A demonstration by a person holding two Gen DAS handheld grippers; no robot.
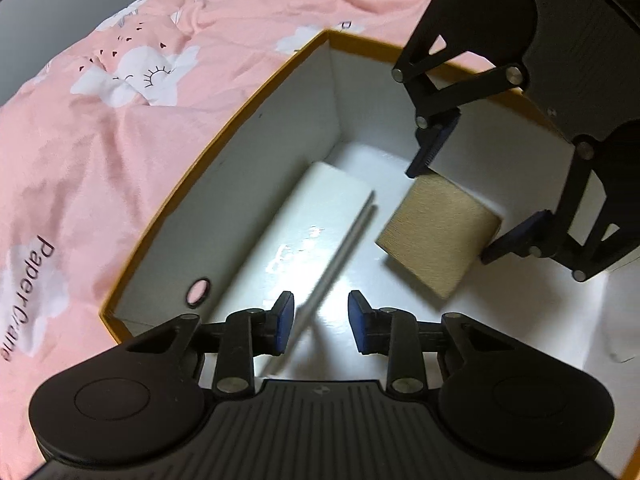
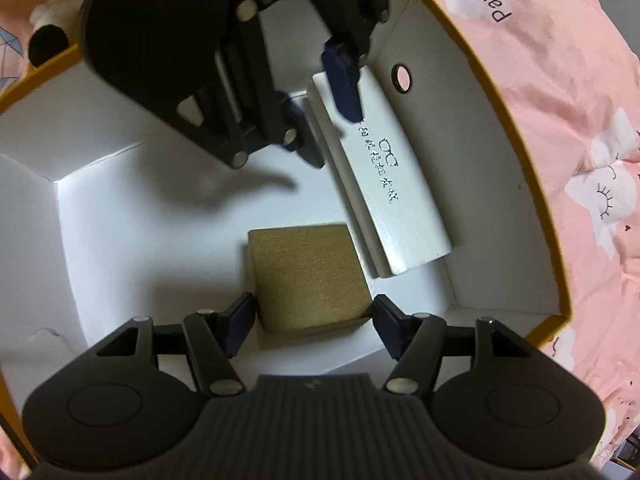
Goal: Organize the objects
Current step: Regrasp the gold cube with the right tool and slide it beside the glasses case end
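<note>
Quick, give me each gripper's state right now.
Left gripper: open, holding nothing, above the white case.
Right gripper: open, pads either side of the tan block, not clamped.

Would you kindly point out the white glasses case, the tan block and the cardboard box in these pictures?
white glasses case [image 2: 394,184]: right wrist view, on its printed top face.
tan block [image 2: 308,276]: right wrist view, middle of its top face.
cardboard box [image 1: 256,128]: left wrist view, on its white inner wall.

A bed covered by a pink sheet [image 1: 120,152] printed with white clouds and the words "Paper Crane". An open cardboard box [image 1: 224,120], orange outside and white inside, rests directly on the sheet. At 10 o'clock in the right wrist view, a black-and-white toy [image 2: 50,26] lies beside the box.
</note>
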